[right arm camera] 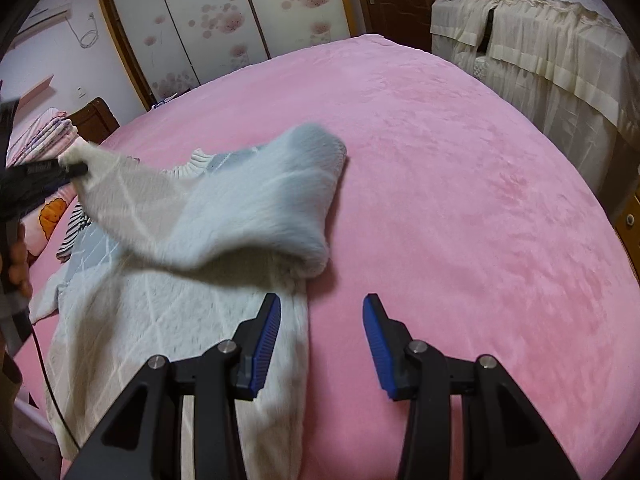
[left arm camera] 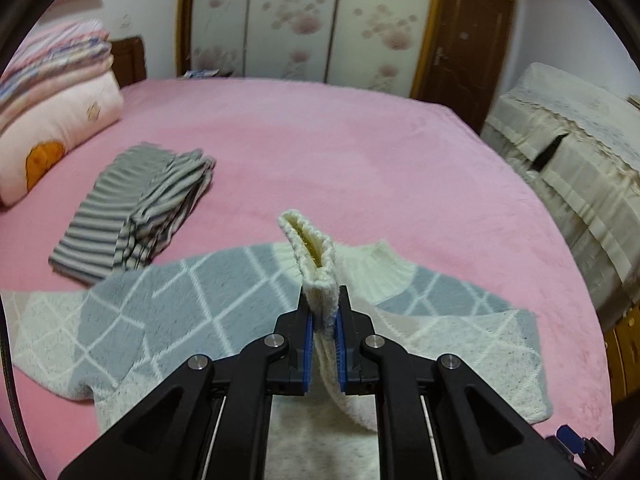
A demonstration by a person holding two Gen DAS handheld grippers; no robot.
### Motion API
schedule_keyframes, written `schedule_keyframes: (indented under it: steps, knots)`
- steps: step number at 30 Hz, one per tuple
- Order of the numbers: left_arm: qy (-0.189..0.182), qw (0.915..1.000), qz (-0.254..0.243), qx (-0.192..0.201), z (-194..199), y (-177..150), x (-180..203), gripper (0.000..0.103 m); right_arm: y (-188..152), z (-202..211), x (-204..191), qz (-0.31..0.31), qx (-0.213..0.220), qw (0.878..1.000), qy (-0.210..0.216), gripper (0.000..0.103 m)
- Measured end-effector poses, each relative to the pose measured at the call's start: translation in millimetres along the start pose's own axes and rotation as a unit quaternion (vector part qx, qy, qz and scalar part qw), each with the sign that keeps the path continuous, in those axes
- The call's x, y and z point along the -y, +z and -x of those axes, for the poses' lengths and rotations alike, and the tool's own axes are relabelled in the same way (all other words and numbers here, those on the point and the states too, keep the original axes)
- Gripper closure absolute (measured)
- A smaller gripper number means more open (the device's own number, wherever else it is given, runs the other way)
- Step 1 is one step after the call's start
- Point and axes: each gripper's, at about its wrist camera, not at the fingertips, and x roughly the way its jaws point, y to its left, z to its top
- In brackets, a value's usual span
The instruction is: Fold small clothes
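We count two garments on the pink bed (left arm camera: pixel 360 152): one grey-and-cream checked sweater (left arm camera: pixel 168 320) spread flat near us, and one striped garment (left arm camera: pixel 136 216) folded, lying just beyond it. One stack of folded bedding (left arm camera: pixel 56 92) sits at the head of the bed. The left claw (left arm camera: pixel 324 320) is clamped on the sweater's cream ribbed cuff (left arm camera: pixel 308 248), the sleeve lifted off the bed. The right claw (right arm camera: pixel 322 320) stands partly open with nothing between its fingers, above the sweater's edge. Only the right wrist view shows the raised sleeve (right arm camera: pixel 240 200) draped across the sweater; the left view alone shows the striped garment clearly.
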Motion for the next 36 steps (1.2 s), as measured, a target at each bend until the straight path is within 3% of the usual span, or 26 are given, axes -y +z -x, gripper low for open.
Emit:
schedule_keyframes:
  steps: [3,9,10,11,14,17,26,36]
  knots:
    - [-0.002,0.9999,0.014,-0.006,-6.2,-6.1,-11.4,0.096,7.3,-15.9,-6.3,0.004,-0.011,1.0,0.006,0.06]
    - [-0.007,0.9998,0.016,-0.006,-11.1,-7.2,-18.7,0.096,15.6,-37.9,-19.3,0.022,-0.008,0.999,-0.033,0.061]
    - [-0.007,0.9999,0.014,-0.004,-11.1,-6.5,-18.4,0.096,16.7,-40.0,-19.2,0.02,-0.008,0.999,-0.035,0.065]
    - [-0.007,0.9999,0.012,0.0,-9.9,-5.5,-17.2,0.096,17.7,-40.7,-18.4,0.02,-0.007,0.999,-0.033,0.082]
    - [-0.004,0.9998,0.011,0.016,-6.8,-3.2,-20.7,0.096,17.5,-35.1,-19.7,0.016,0.009,0.998,-0.053,0.094]
    - [0.006,0.9997,0.021,0.01,-13.3,-8.1,-34.3,0.096,15.2,-33.9,-11.4,-0.002,0.01,0.999,-0.054,0.094]
    - [0.033,0.9932,0.087,-0.07,-68.4,-55.9,-96.7,0.095,11.2,-45.3,-11.2,0.006,-0.005,0.997,-0.072,0.094]
    - [0.013,0.9954,0.085,-0.043,-68.5,-44.4,-100.0,0.095,10.9,-47.9,-17.7,0.022,-0.005,0.995,-0.094,0.094]
